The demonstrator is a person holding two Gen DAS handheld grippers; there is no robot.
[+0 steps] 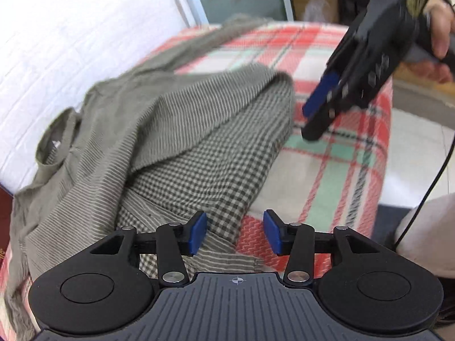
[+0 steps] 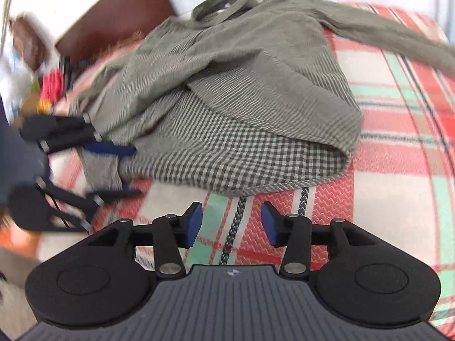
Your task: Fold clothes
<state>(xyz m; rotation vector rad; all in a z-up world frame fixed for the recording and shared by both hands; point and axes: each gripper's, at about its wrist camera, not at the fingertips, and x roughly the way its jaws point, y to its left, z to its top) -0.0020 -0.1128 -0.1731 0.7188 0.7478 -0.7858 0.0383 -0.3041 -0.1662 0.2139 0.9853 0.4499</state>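
Shirt (image 1: pixel 176 130), grey-green, lies partly doubled over on the plaid blanket (image 1: pixel 335 170); both grippers, left (image 1: pixel 235 233) and right (image 2: pixel 231 224), gape wide, holding nothing, mid-fold I'd judge — next, pinch its hem (image 2: pixel 256 189)

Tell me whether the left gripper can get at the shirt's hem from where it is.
Probably yes. The left gripper has its jaws open right at the near edge of the green shirt, with checked fabric already beside one jaw. Nothing lies between them, and the right gripper hangs off to the side over the plaid blanket.
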